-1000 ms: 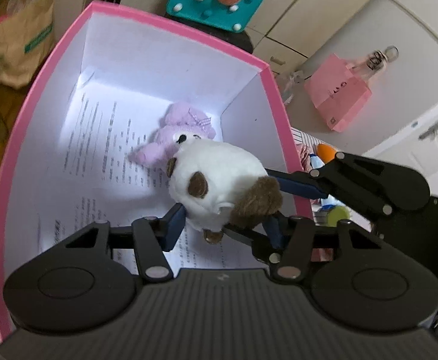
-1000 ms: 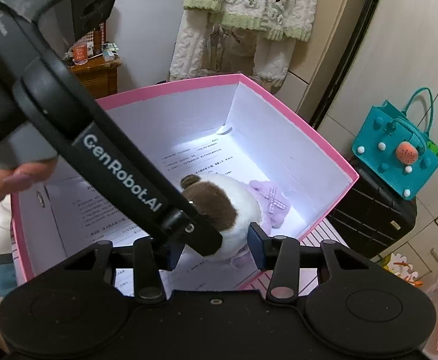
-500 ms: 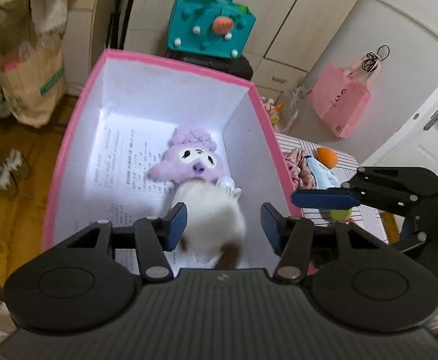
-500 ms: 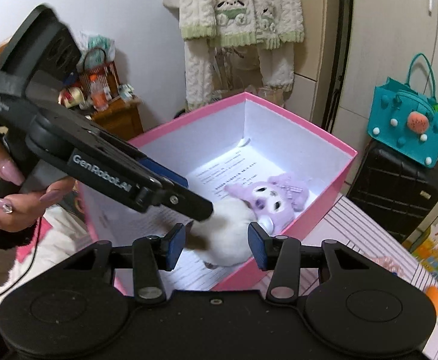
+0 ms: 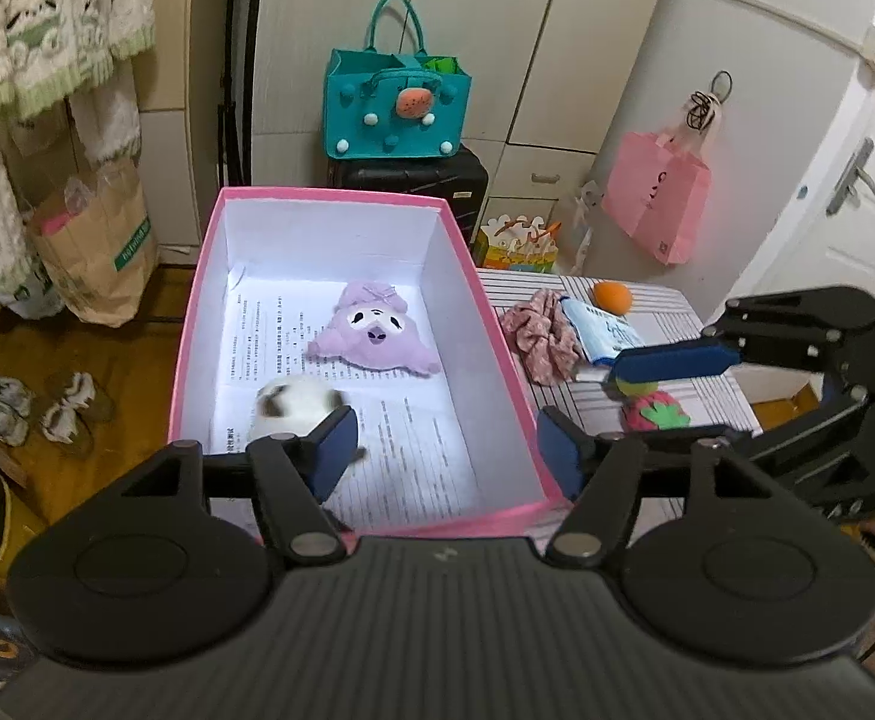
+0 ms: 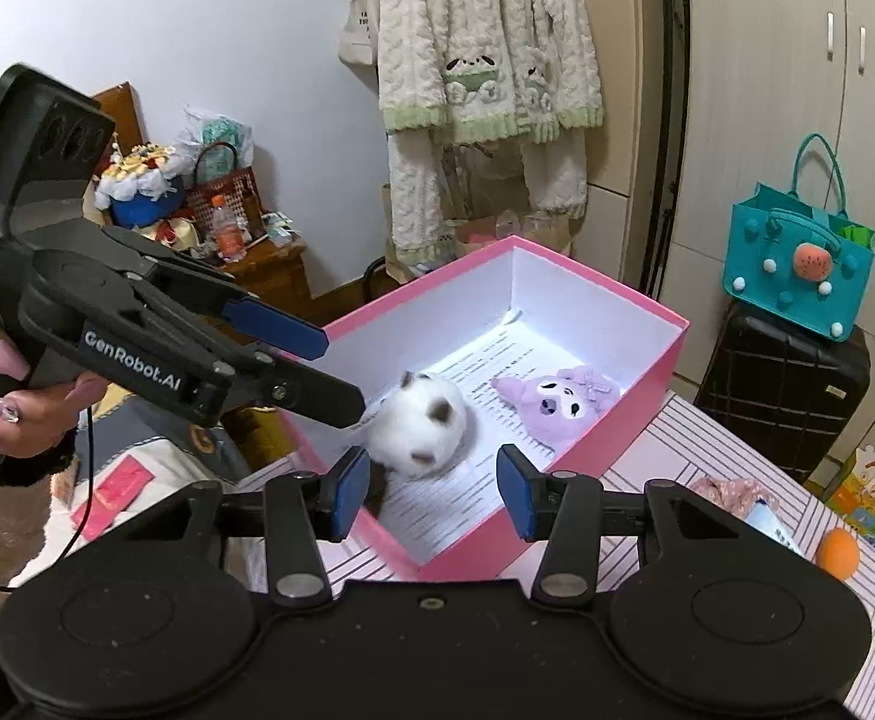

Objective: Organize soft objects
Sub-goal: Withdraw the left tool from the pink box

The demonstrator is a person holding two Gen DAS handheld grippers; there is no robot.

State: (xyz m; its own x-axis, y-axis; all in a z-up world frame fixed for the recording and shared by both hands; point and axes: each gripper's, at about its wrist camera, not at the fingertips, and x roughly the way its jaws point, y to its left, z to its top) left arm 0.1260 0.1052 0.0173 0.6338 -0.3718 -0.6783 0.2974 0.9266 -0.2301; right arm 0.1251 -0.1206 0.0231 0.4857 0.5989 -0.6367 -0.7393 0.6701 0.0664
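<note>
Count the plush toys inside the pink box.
2. A purple plush lies toward the far end; a white-and-brown plush sits nearer, on the printed paper. None appear hidden.

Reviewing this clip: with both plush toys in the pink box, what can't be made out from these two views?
- White plush toy: motion-blurred in both views, partly behind a left gripper finger in the left wrist view; its face is unreadable.
- Printed sheets lining the pink box: text too small to read.
- Strawberry toy: partly hidden in the left wrist view by the right gripper, absent from the other view.
</note>
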